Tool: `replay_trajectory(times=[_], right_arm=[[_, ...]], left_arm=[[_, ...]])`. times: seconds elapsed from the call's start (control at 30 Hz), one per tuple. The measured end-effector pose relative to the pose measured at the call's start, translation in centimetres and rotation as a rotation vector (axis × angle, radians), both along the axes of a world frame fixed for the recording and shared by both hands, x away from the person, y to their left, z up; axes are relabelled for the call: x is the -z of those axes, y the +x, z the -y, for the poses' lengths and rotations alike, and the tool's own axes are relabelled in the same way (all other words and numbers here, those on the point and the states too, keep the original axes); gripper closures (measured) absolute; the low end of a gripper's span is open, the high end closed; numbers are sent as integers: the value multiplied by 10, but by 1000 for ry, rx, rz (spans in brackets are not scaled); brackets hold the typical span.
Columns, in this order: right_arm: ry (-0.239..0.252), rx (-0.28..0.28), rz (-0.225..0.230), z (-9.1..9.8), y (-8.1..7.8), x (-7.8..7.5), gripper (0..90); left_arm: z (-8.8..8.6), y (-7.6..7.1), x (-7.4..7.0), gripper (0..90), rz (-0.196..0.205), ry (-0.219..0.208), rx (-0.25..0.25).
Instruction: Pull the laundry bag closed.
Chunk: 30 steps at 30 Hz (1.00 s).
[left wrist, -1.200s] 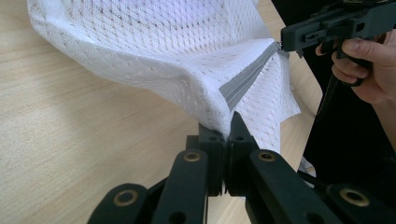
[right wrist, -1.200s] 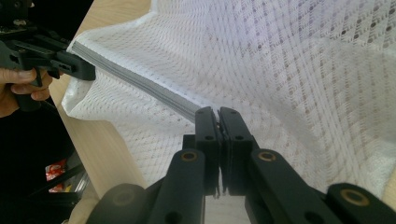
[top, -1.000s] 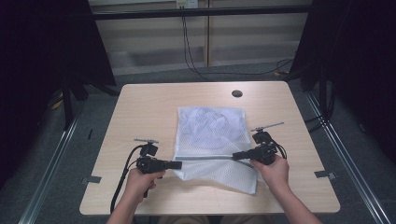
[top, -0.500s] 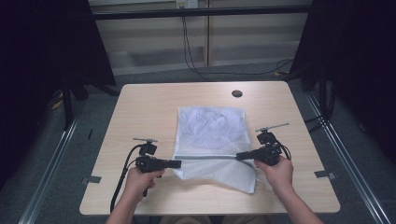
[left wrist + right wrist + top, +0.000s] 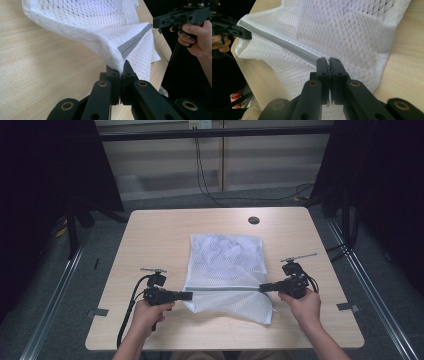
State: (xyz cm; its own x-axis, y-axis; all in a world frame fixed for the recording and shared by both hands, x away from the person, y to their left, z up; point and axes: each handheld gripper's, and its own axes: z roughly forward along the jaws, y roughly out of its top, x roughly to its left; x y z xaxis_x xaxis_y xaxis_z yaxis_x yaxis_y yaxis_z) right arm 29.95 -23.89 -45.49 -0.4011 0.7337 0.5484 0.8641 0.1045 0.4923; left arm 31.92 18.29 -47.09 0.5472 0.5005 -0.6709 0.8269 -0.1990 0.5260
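A: Where is the white mesh bag (image 5: 226, 270) lying?

B: On the wooden table (image 5: 150, 235), around the middle, with its near part lifted off the surface. A grey zipper (image 5: 225, 289) runs straight across it between the two grippers.

A: What is the left gripper (image 5: 187, 295) doing?

B: Its jaws are pressed together on the bag's left corner, right at the end of the zipper; the left gripper view shows the fabric pinched between them.

A: And the right gripper (image 5: 263, 287)?

B: Clamped on the opposite end of the zipper, at the bag's right edge. Each hand holds its gripper level, pointing inward, so the zipper looks taut

A: Anything else on the table?

B: A small dark round hole (image 5: 253, 220) near the far edge, well apart from the bag
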Motion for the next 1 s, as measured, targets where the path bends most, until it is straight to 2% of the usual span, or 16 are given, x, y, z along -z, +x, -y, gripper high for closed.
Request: replay_trajectory(times=[0.07, 0.13, 0.23, 0.33, 0.43, 0.6, 0.63, 0.8, 0.83, 0.9, 0.93, 1.0], right_arm=[[0, 1, 0, 0, -1, 0, 872], [-25, 5, 4, 1, -2, 0, 872], [-16, 12, 3, 6, -4, 1, 872], [-15, 17, 4, 10, -6, 2, 872], [-12, 25, 7, 13, -7, 2, 872], [-12, 36, 11, 20, -10, 2, 873], [-9, 37, 9, 21, -10, 2, 872], [-30, 43, 13, 23, -12, 3, 873], [-29, 47, 8, 24, -12, 3, 873], [-28, 52, 11, 27, -13, 4, 873], [-18, 55, 6, 28, -14, 3, 873], [-31, 60, 10, 29, -15, 3, 873]], left_arm=[[0, 0, 0, 883, 7, 8, -1], [-2, 0, 0, 883, 5, 7, 1], [-1, 0, 0, 883, 11, 10, 4], [1, 0, 0, 883, 0, 1, 4], [-1, 0, 0, 883, 12, 10, 7], [-1, 0, -1, 883, 9, 7, 8], [1, -1, -1, 883, -4, -6, 2], [-1, 0, -1, 883, 15, 11, 8], [-1, -1, -2, 883, -3, -5, -8], [-1, -1, -2, 883, -1, -5, -2], [-1, 0, -1, 883, 13, 10, 5], [0, 0, 0, 883, 2, 3, 3]])
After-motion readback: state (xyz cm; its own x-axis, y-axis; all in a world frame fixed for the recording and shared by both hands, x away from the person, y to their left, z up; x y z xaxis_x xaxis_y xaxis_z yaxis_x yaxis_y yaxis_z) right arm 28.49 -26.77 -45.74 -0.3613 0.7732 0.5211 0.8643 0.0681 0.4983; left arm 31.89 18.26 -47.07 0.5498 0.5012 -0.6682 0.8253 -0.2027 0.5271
